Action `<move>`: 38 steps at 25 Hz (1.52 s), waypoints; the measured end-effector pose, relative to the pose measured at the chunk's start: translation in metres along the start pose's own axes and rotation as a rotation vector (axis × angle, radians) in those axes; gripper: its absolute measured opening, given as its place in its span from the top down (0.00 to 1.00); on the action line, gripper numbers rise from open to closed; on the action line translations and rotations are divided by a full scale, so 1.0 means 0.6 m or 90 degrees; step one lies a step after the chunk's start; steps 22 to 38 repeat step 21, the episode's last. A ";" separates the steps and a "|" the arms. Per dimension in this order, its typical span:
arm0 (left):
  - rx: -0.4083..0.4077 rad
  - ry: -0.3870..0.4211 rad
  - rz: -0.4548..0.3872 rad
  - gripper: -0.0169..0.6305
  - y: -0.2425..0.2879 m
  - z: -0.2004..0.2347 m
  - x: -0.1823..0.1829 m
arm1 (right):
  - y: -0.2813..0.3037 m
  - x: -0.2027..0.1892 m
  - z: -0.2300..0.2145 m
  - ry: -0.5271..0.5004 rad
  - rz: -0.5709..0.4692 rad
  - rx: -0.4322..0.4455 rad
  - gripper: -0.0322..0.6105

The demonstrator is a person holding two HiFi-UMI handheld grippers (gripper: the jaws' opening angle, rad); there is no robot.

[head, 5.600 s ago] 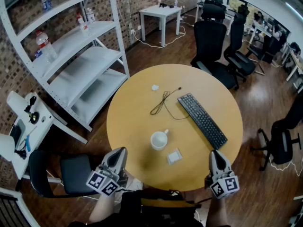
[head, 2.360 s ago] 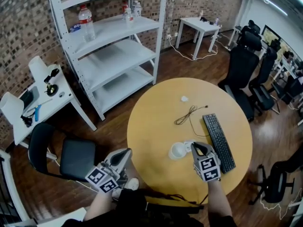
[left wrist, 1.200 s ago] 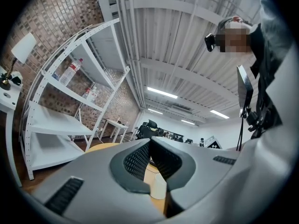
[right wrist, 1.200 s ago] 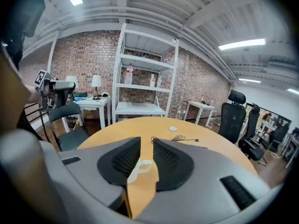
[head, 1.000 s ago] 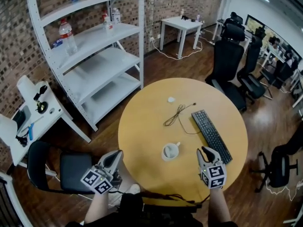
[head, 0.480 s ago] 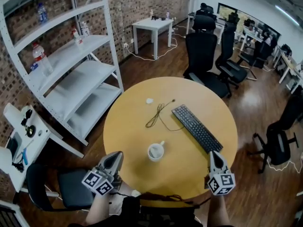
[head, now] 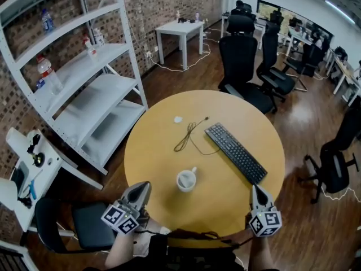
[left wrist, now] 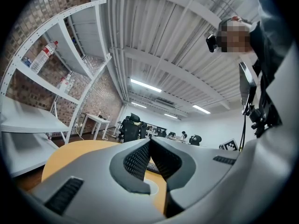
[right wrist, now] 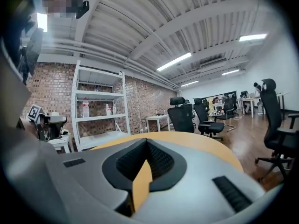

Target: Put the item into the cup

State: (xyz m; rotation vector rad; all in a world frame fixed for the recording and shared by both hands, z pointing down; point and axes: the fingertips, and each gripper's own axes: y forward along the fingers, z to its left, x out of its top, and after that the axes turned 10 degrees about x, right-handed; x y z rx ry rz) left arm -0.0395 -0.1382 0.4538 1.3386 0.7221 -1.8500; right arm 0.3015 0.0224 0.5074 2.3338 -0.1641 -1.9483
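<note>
A white cup (head: 186, 180) with a handle stands on the round yellow table (head: 169, 157), towards its near side. No loose item lies beside the cup, and what is inside it cannot be made out. My left gripper (head: 142, 186) hovers at the table's near left edge, left of the cup, with its jaws closed tip to tip and nothing between them (left wrist: 149, 141). My right gripper (head: 255, 188) is at the near right edge, well clear of the cup. It is shut and empty (right wrist: 146, 143).
A black keyboard (head: 236, 152) lies diagonally right of the cup. A dark cable (head: 189, 135) and a small white object (head: 178, 119) lie further back. A white shelf rack (head: 84, 89) stands left, a dark chair seat (head: 84, 230) near left, and office chairs (head: 245, 49) behind.
My right gripper has drawn back from beside the cup to the table's near right edge. The small white box that lay next to the cup is gone from the tabletop.
</note>
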 end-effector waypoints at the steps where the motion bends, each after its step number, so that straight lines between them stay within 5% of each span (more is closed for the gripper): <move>1: 0.002 -0.005 -0.001 0.98 -0.002 0.001 -0.001 | 0.003 0.003 0.004 -0.007 -0.002 0.004 0.94; 8: 0.008 -0.034 -0.014 0.98 -0.013 0.001 0.001 | 0.022 0.013 0.028 -0.028 -0.018 0.044 0.94; 38: 0.034 -0.024 -0.002 0.98 -0.033 0.012 -0.008 | 0.018 0.014 0.018 -0.047 -0.006 0.038 0.94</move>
